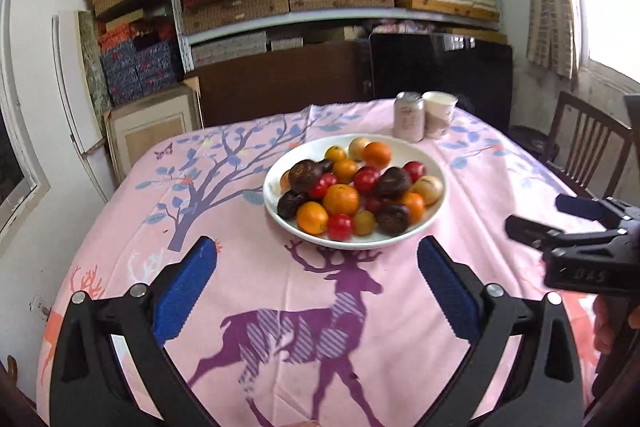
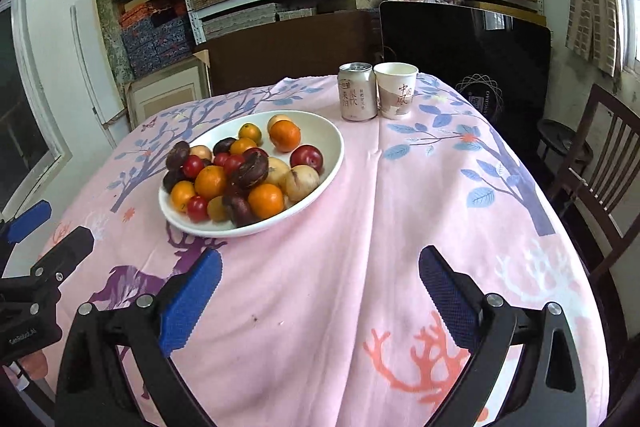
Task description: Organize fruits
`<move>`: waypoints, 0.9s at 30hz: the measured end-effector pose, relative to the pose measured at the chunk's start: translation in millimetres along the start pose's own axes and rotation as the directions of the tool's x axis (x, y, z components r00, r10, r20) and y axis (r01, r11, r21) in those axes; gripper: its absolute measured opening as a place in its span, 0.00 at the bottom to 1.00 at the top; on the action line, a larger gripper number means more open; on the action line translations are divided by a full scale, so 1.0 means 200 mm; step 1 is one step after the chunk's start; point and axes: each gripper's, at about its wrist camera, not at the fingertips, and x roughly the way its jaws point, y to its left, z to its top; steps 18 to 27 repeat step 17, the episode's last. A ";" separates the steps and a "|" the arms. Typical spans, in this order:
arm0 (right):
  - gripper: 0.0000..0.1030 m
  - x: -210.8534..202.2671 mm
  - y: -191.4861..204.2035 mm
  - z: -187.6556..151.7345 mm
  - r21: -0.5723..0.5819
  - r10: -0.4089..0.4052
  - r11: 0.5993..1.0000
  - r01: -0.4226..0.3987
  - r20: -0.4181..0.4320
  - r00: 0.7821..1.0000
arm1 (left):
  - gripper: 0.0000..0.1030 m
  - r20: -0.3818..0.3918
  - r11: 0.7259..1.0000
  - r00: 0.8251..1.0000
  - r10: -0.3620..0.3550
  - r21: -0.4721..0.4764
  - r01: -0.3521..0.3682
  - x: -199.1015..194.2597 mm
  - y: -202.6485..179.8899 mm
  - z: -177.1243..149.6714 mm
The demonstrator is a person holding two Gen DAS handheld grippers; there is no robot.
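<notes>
All the fruits (image 1: 352,195) — tangerines, red plums, dark ones — sit heaped together in the white bowl (image 1: 434,211) on the surface (unsorted by kind), while left tongs (image 1: 316,291) and right tongs (image 2: 320,295) hover spread and empty, both short of it.

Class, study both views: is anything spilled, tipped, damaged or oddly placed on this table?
Nothing stands out. The fruits all sit inside the white plate, the can and paper cup stand upright side by side, and both the left gripper and right gripper hang open, empty.
</notes>
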 end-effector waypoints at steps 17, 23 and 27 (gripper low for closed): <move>0.96 -0.19 0.18 -0.15 -0.153 -0.045 0.986 0.073 0.180 0.983 | 0.96 0.030 0.985 0.985 0.171 -0.026 -0.170 -0.04 0.07 -0.16; 0.96 -0.19 0.18 -0.15 -0.153 -0.045 0.986 0.073 0.180 0.983 | 0.96 0.030 0.985 0.985 0.171 -0.026 -0.170 -0.04 0.07 -0.16; 0.96 -0.19 0.18 -0.15 -0.153 -0.045 0.986 0.073 0.180 0.983 | 0.96 0.030 0.985 0.985 0.171 -0.026 -0.170 -0.04 0.07 -0.16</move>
